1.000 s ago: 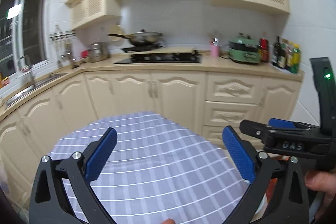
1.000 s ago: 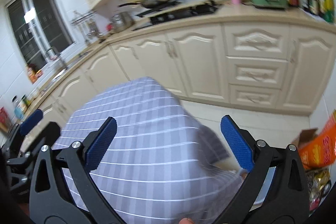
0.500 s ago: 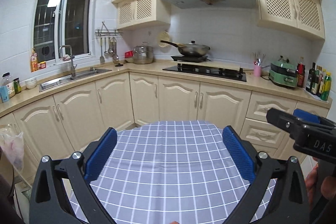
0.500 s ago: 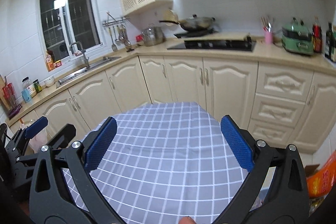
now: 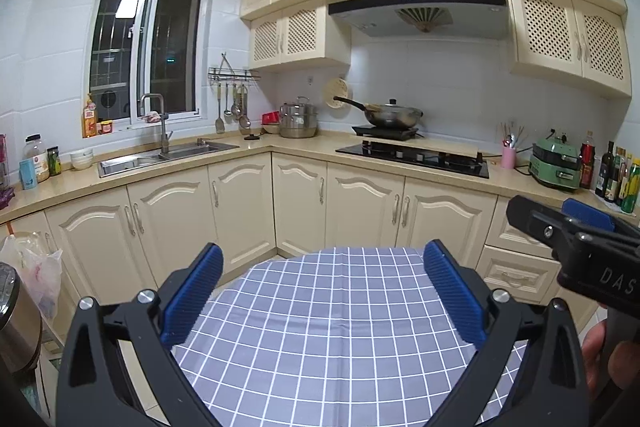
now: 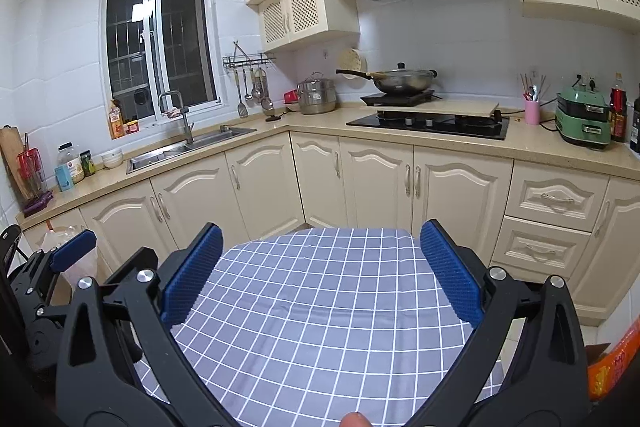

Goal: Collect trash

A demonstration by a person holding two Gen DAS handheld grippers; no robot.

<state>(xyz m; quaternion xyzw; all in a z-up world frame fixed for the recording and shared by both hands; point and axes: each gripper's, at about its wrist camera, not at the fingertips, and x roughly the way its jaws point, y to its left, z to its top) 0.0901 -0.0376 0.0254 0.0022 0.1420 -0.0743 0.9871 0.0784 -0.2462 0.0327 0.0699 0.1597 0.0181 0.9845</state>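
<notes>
My left gripper (image 5: pixel 322 297) is open and empty, held over a table with a blue-grey checked cloth (image 5: pixel 320 327). My right gripper (image 6: pixel 320 273) is also open and empty over the same cloth (image 6: pixel 320 307). The right gripper shows at the right edge of the left wrist view (image 5: pixel 580 239). The left gripper shows at the left edge of the right wrist view (image 6: pixel 60 267). No trash lies on the visible part of the cloth. A thin plastic bag (image 5: pixel 38 275) hangs at the left by the cabinets; it also shows in the right wrist view (image 6: pixel 76 255).
Cream cabinets (image 5: pixel 300 199) and an L-shaped counter ring the room, with a sink (image 5: pixel 160 155), a hob with a wok (image 5: pixel 392 115) and a green cooker (image 5: pixel 556 167). An orange package (image 6: pixel 612 363) sits low right. A metal bin (image 5: pixel 16 323) stands low left.
Both grippers have tilted up from the cloth and steadied, so the whole kitchen now shows. Both stay open and empty.
</notes>
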